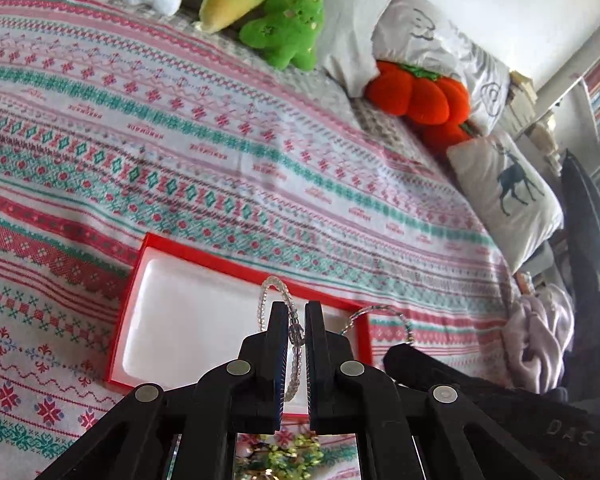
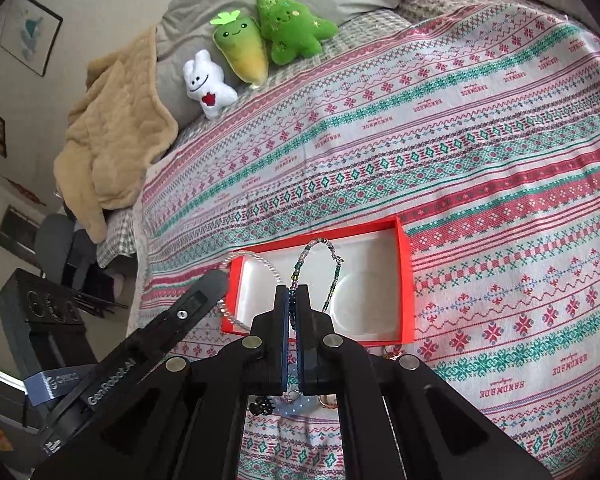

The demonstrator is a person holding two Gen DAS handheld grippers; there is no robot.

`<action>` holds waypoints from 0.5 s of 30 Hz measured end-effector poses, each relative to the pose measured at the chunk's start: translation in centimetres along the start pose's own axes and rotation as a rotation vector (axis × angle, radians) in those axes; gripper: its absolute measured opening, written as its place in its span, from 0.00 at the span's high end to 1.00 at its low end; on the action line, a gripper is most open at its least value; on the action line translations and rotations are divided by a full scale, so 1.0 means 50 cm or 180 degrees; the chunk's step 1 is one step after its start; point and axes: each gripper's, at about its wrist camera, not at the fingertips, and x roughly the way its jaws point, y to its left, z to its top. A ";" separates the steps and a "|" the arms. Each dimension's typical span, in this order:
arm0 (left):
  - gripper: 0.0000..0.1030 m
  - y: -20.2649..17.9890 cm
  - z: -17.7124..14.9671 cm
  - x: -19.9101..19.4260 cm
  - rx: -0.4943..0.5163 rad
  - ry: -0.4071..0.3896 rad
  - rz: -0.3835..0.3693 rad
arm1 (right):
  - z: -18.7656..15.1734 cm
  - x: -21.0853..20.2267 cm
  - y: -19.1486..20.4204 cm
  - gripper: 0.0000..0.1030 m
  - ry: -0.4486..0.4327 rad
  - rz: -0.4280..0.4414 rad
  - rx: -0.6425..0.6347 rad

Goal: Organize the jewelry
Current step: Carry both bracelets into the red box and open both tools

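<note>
Two bracelets are up off the bed, one in each gripper, both hanging above the red box (image 2: 405, 276) that lies open on the patterned bedspread (image 2: 460, 140). The left gripper (image 1: 296, 312) has its fingers drawn narrow on a clear beaded bracelet (image 1: 274, 284), which loops over the box's near-right corner; the right gripper (image 2: 292, 294) pinches a teal-and-silver beaded bracelet (image 2: 320, 252) over the middle of the white lining. To set them down well, each should be lowered until the loop rests on the lining before the fingers part, and kept to its own half so the strands do not tangle. The two tools sit close together, so one ought to release first. More jewelry (image 1: 284, 454), seemingly green beads and rings, waits on the bedspread just short of the box's near edge, half hidden beneath the grippers. Plush toys (image 2: 260, 40) and pillows line the far edge, well apart and no hindrance.
</note>
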 end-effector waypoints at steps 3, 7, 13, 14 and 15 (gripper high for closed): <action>0.97 0.028 -0.006 0.027 -0.0072 0.0082 0.0178 | -0.003 0.037 -0.011 0.98 0.0083 0.0039 0.0024; 0.97 0.032 -0.012 0.040 0.0030 0.0108 0.0458 | -0.002 0.072 -0.035 0.98 0.0140 -0.0170 0.0051; 0.97 0.029 -0.016 0.050 0.0248 0.0117 0.0760 | 0.003 0.083 -0.054 0.98 0.0098 -0.0504 -0.0086; 0.97 0.028 -0.016 0.049 0.0257 0.0113 0.0796 | 0.003 0.082 -0.057 0.97 0.0098 -0.0530 -0.0094; 0.95 0.027 -0.015 0.048 0.0262 0.0112 0.0825 | 0.004 0.081 -0.057 0.95 0.0091 -0.0560 -0.0088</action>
